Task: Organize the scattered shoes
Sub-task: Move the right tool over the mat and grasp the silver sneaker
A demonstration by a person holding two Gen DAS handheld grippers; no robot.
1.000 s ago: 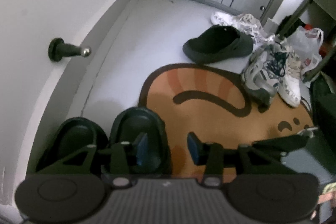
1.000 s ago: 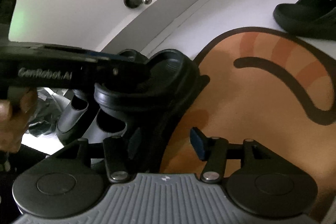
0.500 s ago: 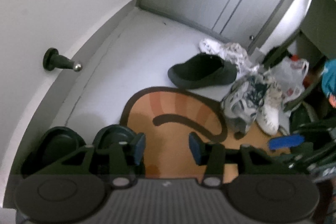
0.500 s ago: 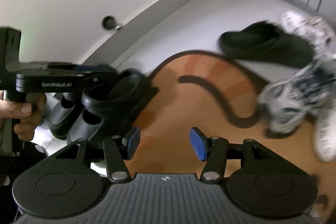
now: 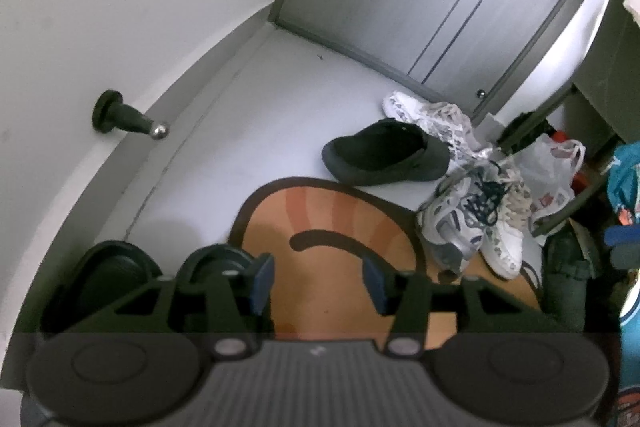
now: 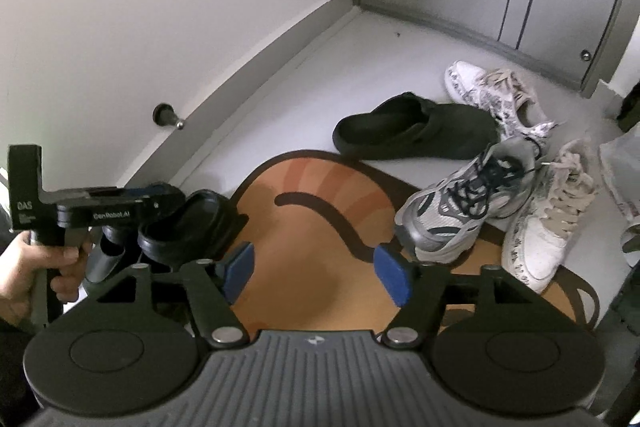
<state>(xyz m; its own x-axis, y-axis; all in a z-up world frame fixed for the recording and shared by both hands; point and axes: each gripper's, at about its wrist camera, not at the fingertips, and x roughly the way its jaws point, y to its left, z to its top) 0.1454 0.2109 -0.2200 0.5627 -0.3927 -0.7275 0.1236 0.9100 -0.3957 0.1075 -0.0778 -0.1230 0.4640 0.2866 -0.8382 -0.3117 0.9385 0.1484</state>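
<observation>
Two black clogs (image 5: 112, 275) (image 5: 218, 259) stand side by side against the wall, just left of my left gripper (image 5: 319, 283). Its jaws are opening, with only the orange mat (image 5: 320, 227) under them. My right gripper (image 6: 316, 275) hangs higher over the same mat, its jaws also opening on nothing. A third dark clog (image 6: 416, 135) lies on the floor beyond the mat. A grey sneaker (image 6: 460, 211) and a white sneaker (image 6: 548, 227) lean together at the mat's right edge. A white patterned sneaker (image 6: 492, 91) lies behind them. In the right wrist view, a hand (image 6: 24, 267) holds the left gripper (image 6: 160, 193) above a black clog (image 6: 188, 227).
A door stop (image 5: 128, 115) sticks out of the white wall on the left. Grey cabinet doors (image 5: 440, 7) close off the back. A plastic bag (image 5: 556, 167) and dark clutter sit at the right. Bare grey floor (image 5: 248, 115) runs between the wall and the mat.
My right gripper has risen and drawn back from the black clog by the wall, and its jaws have widened. The left gripper has tilted up a little and opened slightly.
</observation>
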